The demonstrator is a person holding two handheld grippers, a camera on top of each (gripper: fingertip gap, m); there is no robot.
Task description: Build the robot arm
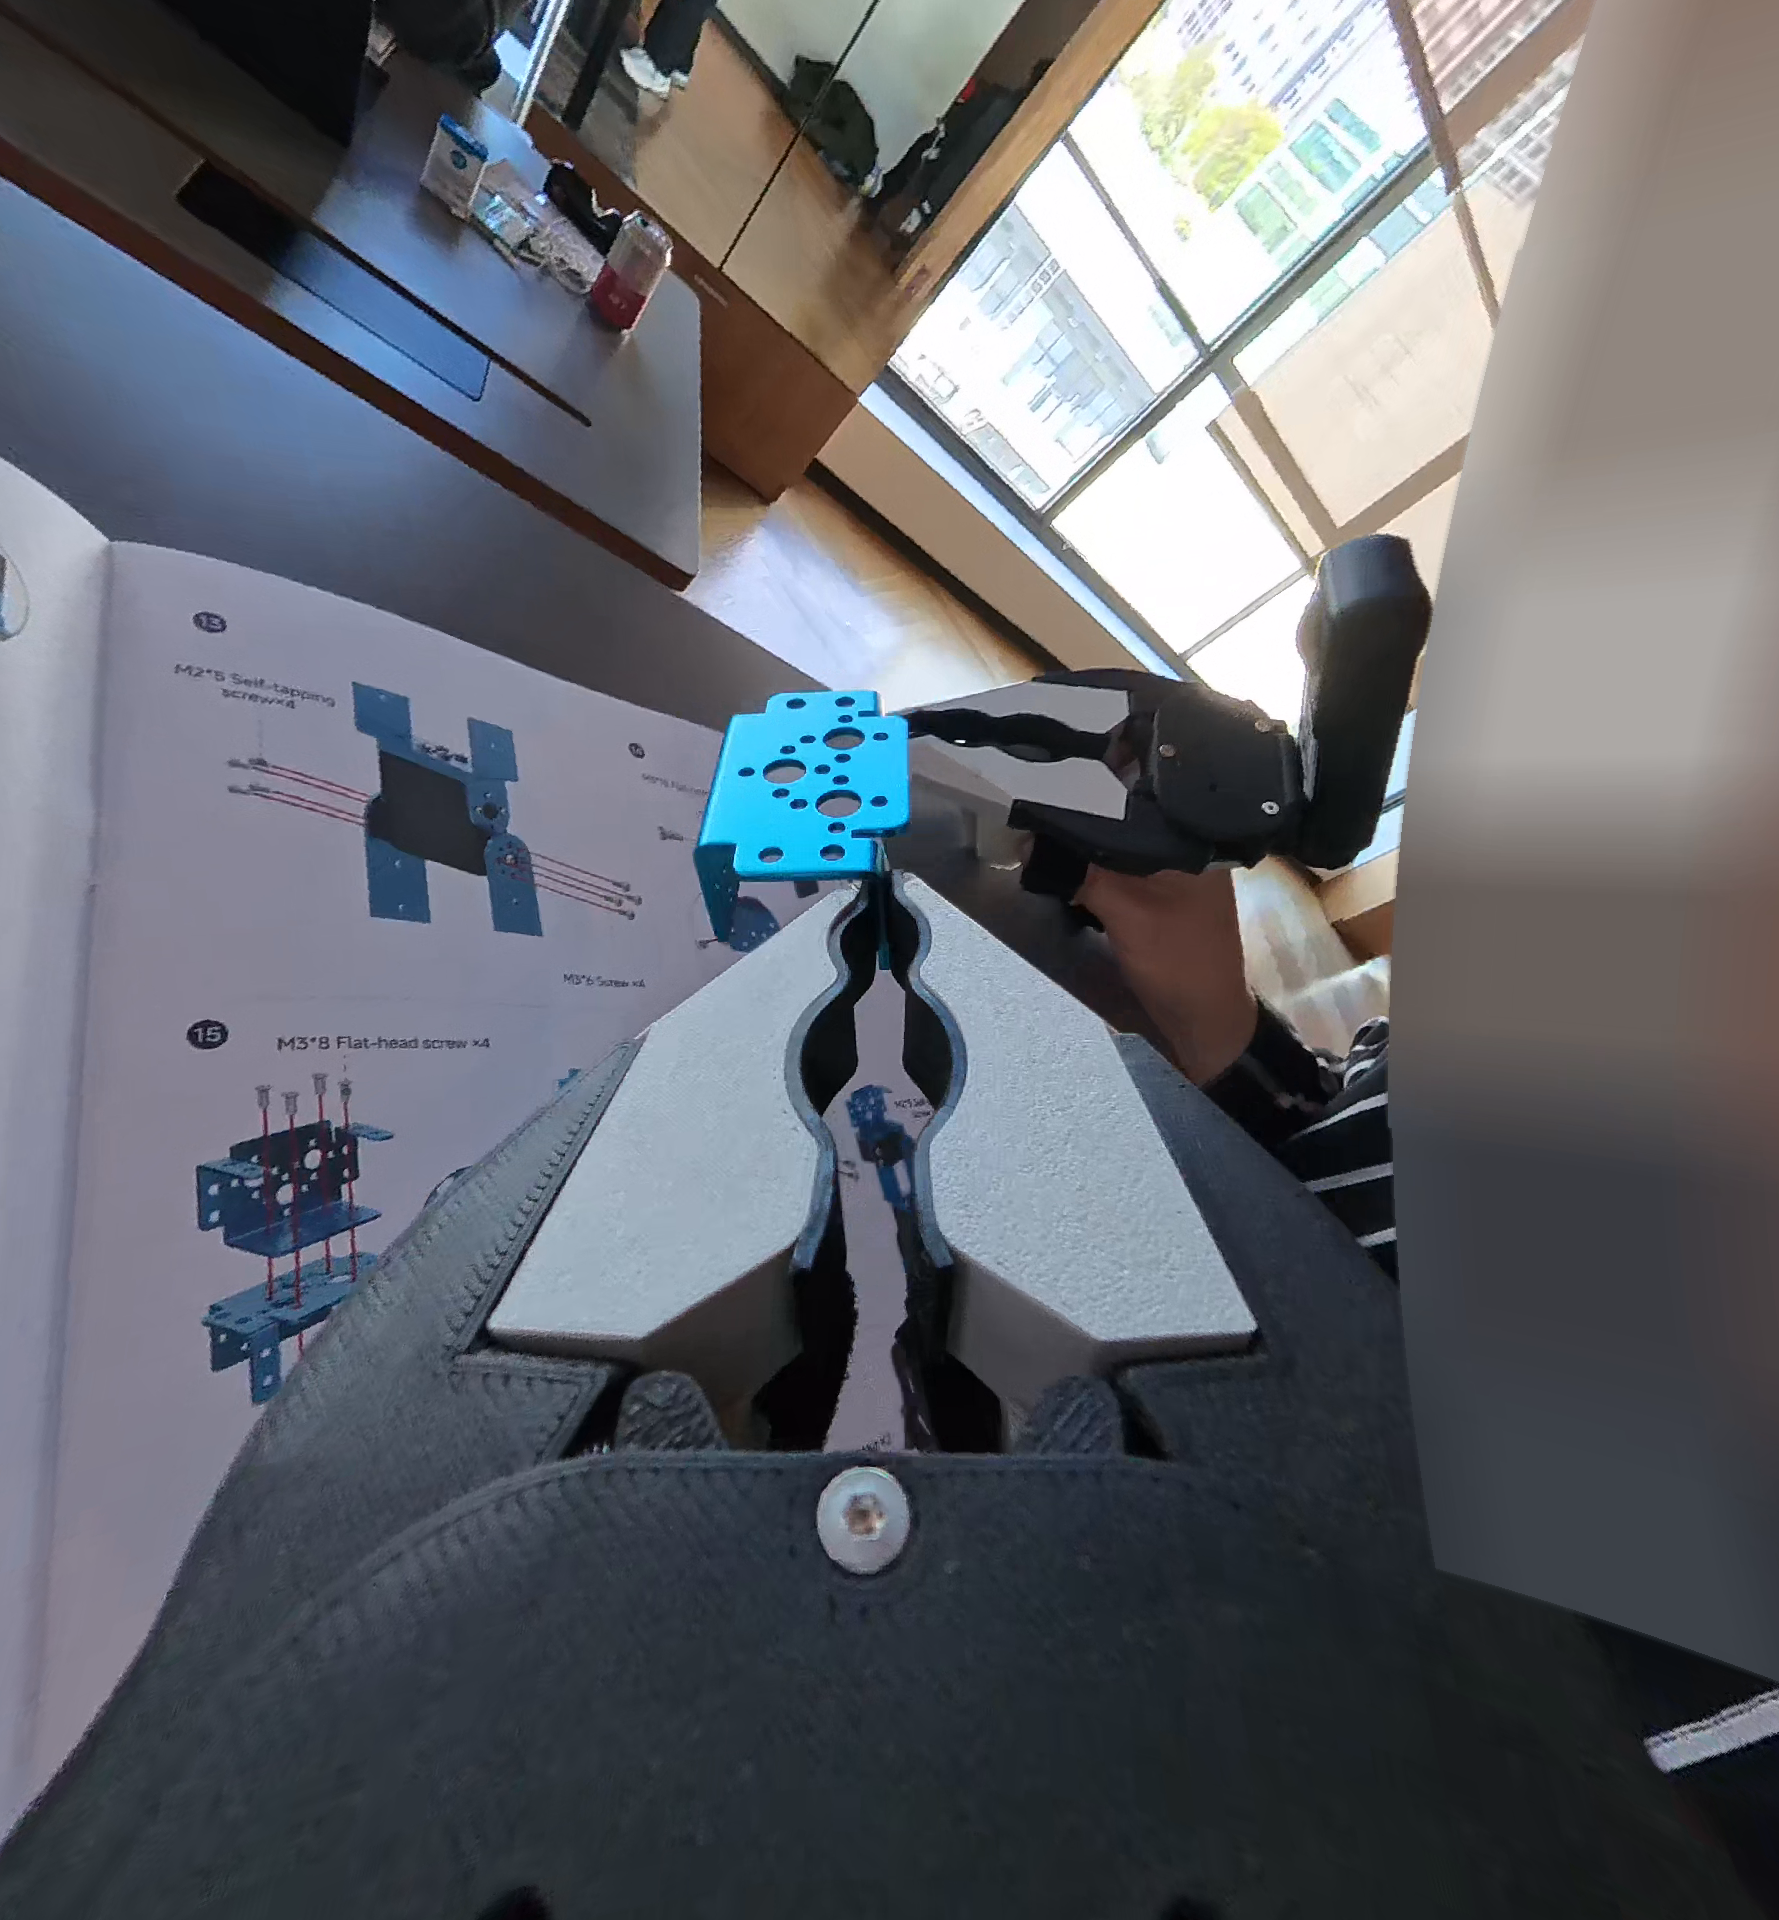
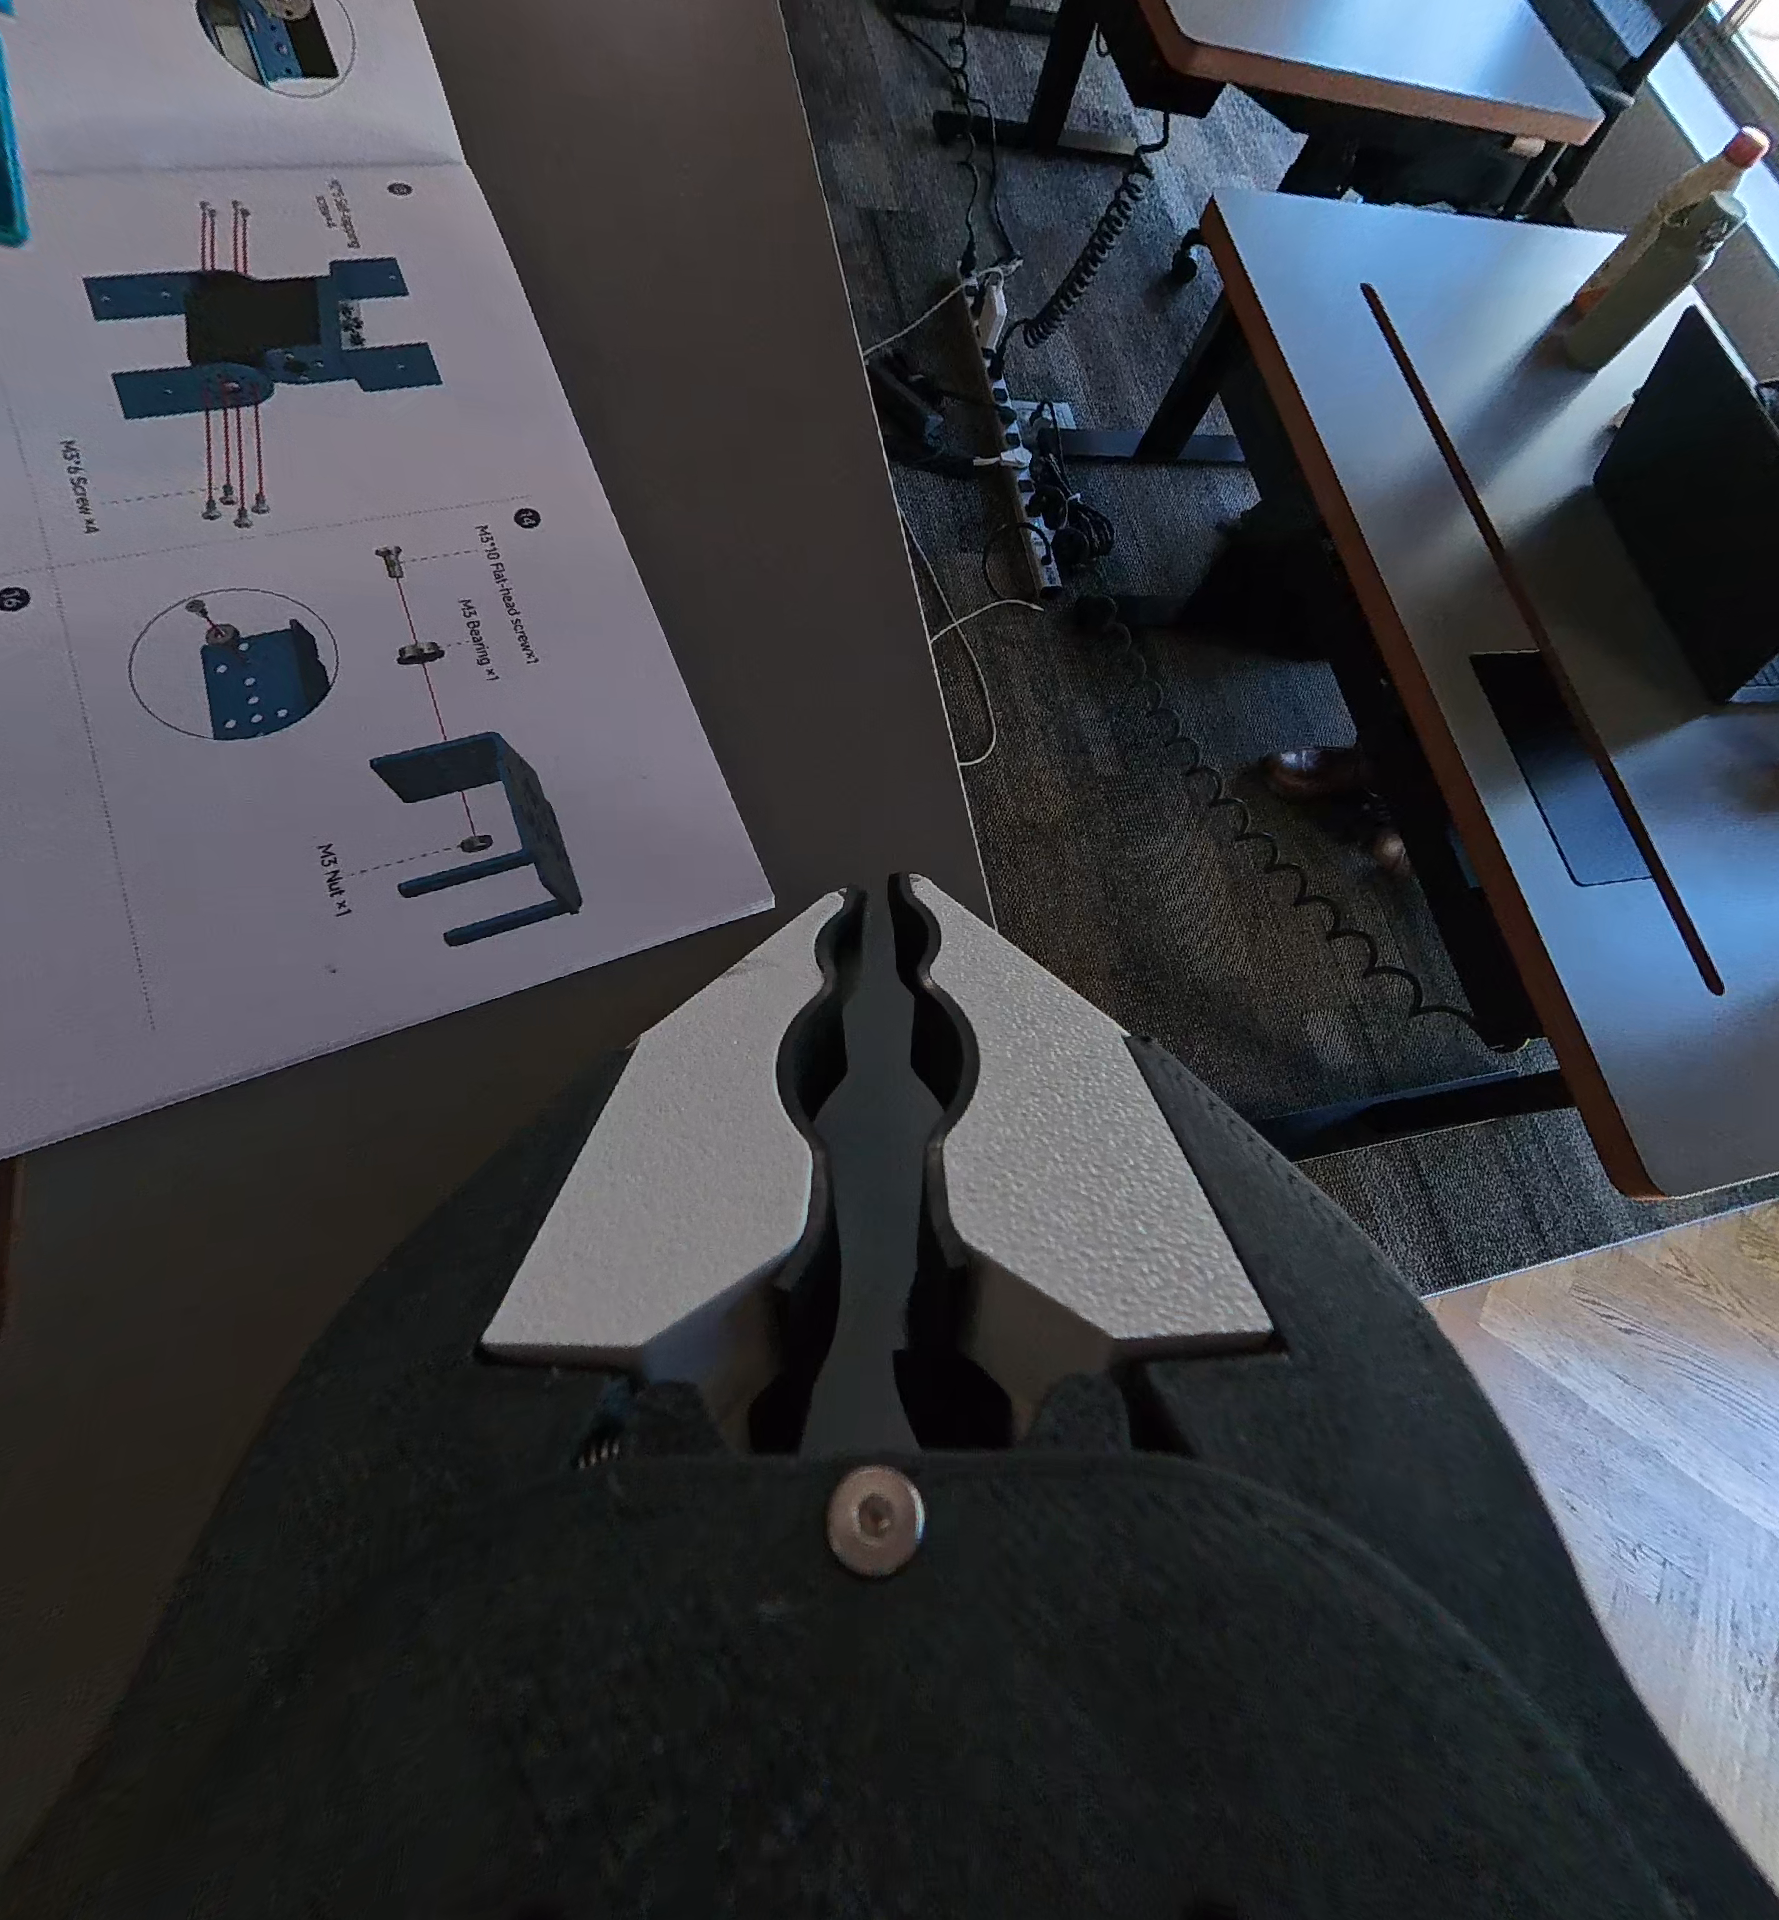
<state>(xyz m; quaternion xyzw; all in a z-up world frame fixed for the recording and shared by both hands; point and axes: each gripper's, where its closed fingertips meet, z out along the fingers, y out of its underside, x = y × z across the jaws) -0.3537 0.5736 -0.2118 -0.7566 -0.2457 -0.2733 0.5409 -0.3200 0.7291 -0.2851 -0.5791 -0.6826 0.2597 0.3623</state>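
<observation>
My left tool [image 1: 880, 894] pinched the blue bracket [image 1: 807, 784] by its flange above the open manual [image 1: 365, 831] on the desk [image 2: 708, 416], holed face clear; my right tool [image 2: 887, 896] was nearly closed, empty.

both wrist views look closely, seemingly downward, sharing the booklet [image 1: 241, 935].

Obstacles around you: open instruction booklet [image 2: 272, 582] flat on the grey table [image 2: 677, 416], covering its left part. Blue perforated bracket [image 1: 807, 795] raised above the booklet, the right gripper [image 1: 926, 727] just beside it. Bare tabletop right of the booklet.
</observation>
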